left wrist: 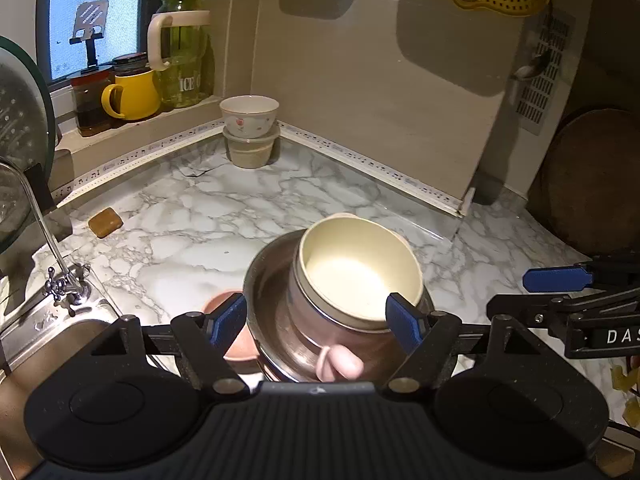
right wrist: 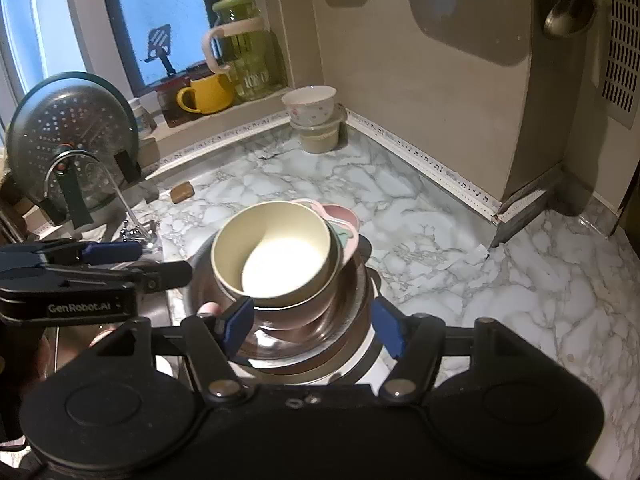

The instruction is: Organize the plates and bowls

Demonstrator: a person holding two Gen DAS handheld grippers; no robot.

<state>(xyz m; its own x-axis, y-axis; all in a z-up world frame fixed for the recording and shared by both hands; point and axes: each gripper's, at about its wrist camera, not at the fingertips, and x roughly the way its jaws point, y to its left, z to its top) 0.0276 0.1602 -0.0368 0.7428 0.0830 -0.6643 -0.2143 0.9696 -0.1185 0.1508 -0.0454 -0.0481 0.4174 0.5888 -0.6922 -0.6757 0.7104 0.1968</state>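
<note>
A cream bowl (left wrist: pixel 360 268) sits tilted on a smaller steel bowl, inside a wide steel bowl (left wrist: pixel 272 280) on the marble counter. My left gripper (left wrist: pixel 320 320) is open, its blue pads either side of this stack. The stack also shows in the right wrist view, cream bowl (right wrist: pixel 276 256) on top with pink and green dishes (right wrist: pixel 340 220) behind it. My right gripper (right wrist: pixel 312 326) is open around the steel bowl (right wrist: pixel 352 300). A white flowered bowl (left wrist: pixel 249 115) sits stacked on a beige container in the far corner. A terracotta dish (left wrist: pixel 224 300) lies behind the left pad.
A sink (left wrist: pixel 48 340) with tap (left wrist: pixel 60 280) is at the left. A soap bar (left wrist: pixel 105 222) lies on the counter. Jars, a yellow mug (left wrist: pixel 132 96) and a green pitcher stand on the window sill. A round wooden board (left wrist: pixel 592 180) leans at the right.
</note>
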